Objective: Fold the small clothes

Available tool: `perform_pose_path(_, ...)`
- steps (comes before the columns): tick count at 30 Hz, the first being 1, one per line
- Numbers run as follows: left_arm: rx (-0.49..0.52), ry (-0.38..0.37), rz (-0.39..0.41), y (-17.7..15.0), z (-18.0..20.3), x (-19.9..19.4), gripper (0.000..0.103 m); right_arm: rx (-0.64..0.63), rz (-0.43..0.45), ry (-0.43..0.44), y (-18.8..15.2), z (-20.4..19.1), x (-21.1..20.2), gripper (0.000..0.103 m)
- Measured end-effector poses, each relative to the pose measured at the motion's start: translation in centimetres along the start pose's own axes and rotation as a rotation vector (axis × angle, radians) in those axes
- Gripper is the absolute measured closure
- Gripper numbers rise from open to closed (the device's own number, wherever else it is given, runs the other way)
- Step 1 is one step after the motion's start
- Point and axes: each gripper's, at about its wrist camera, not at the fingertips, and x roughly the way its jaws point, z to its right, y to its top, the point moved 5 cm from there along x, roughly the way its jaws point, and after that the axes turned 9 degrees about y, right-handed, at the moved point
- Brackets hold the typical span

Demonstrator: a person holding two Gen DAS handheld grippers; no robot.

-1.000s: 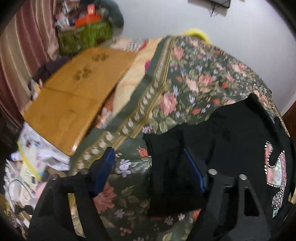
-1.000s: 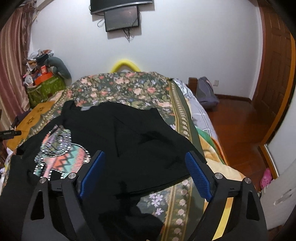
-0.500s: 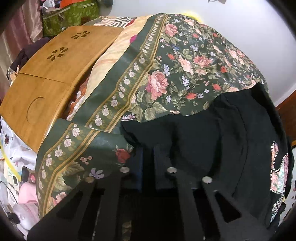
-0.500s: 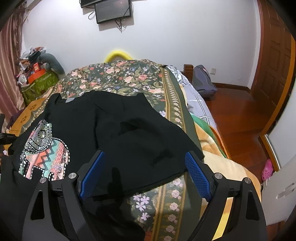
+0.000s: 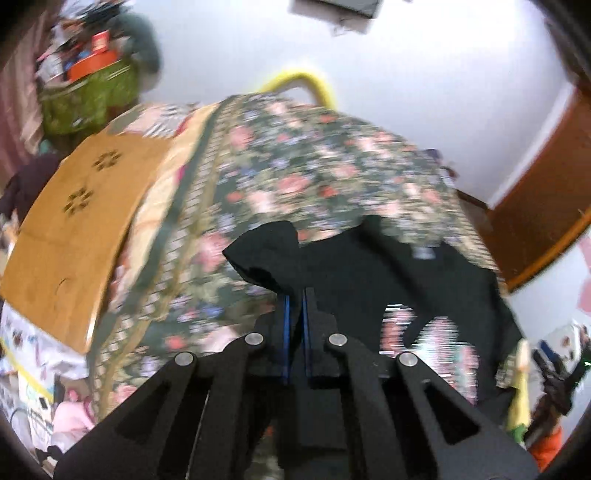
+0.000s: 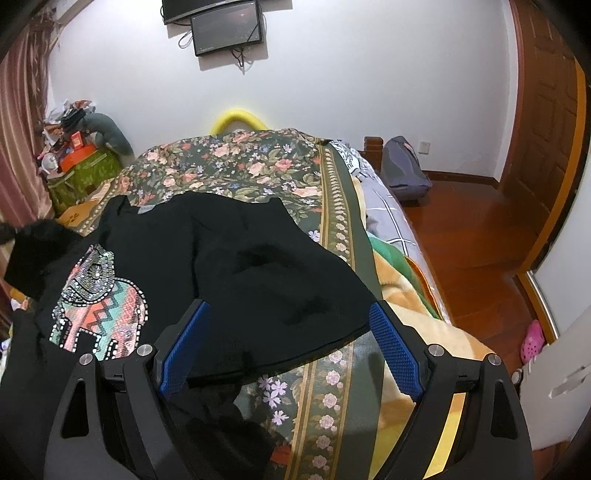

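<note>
The left gripper [image 5: 294, 295] has its blue-padded jaws drawn almost together on a bunched sleeve [image 5: 266, 254] of the black T-shirt [image 6: 258, 269], which rises clear of the floral bedspread [image 5: 295, 177] in a dark crumpled peak just beyond the fingertips; the left wrist view is blurred, so the exact fold of cloth between the pads cannot be made out; the right gripper [image 6: 288, 321] stands wide open, its two blue ribbed pads [image 6: 393, 354] well apart and holding nothing, poised over the near hem of the shirt; the shirt lies spread on the bedspread with its right side already folded inward across the body, the neck label [image 6: 146, 209] toward the far end of the bed, and a sequinned elephant print [image 6: 99, 299] in pink, teal and silver showing on the left half; in the right wrist view the lifted sleeve appears at the far left edge as a dark raised lump [image 6: 33, 251]; beside the bed on the left lies a light wooden board [image 5: 74, 221] with flower-shaped cut-outs, and beyond it a green box [image 6: 85, 177] heaped with clutter; a yellow foam arch [image 6: 238, 120] curves at the head of the bed beneath a wall-mounted screen [image 6: 227, 31]; a grey bag [image 6: 402, 170] rests on the wooden floor to the right.
</note>
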Motion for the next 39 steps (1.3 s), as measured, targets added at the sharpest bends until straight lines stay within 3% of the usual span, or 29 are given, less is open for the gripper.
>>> perform_pose_path(4,0.039,-0.075,-0.031,-0.1,4.7,0.1,0.098,0.008,-0.013,0.017,-0.6,0.1,-0.1,0.017)
perform_pose_path(9,0.111,-0.099,-0.096,-2.4,9.8,3.3,0.098,0.016,-0.048,0.0,-1.8,1.3,0.4,0.017)
perform_pose_path(14,0.157,-0.075,-0.184,-5.7,11.5,7.2,0.097,0.066,-0.058,-0.018,-2.2,3.3,0.9,0.017)
perform_pose_path(17,0.196,-0.084,-0.231,-6.7,11.9,8.3,0.091,0.071,-0.069,-0.003,-2.0,3.5,1.4,0.021)
perform_pose_path(18,0.209,-0.089,-0.234,-6.7,11.7,8.1,0.082,0.058,-0.073,0.005,-1.6,3.2,1.7,0.021)
perform_pose_path(21,0.213,-0.073,-0.188,-5.4,10.7,6.8,0.039,0.007,-0.077,0.031,-0.1,2.0,2.6,0.021)
perform_pose_path(25,0.158,-0.013,-0.066,-2.4,7.3,5.1,0.023,-0.069,-0.071,0.08,2.8,-0.5,4.5,0.021)
perform_pose_path(28,0.077,0.03,-0.068,-1.2,3.8,6.7,0.023,-0.129,-0.085,0.1,4.3,-2.4,6.5,0.021)
perform_pose_path(32,-0.004,0.046,-0.164,-1.8,0.8,11.1,0.025,-0.167,-0.15,0.141,4.5,-4.6,9.8,0.021)
perform_pose_path(35,-0.051,-0.033,-0.24,-2.4,0.9,13.9,0.047,-0.182,-0.212,0.144,4.1,-5.5,12.4,0.022)
perform_pose_path(38,-0.087,-0.109,-0.246,-2.2,1.6,15.0,0.074,-0.182,-0.245,0.135,3.9,-5.7,14.0,0.031)
perform_pose_path(39,-0.089,-0.12,-0.237,-2.0,1.9,15.0,0.088,-0.178,-0.258,0.136,3.9,-5.7,14.4,0.035)
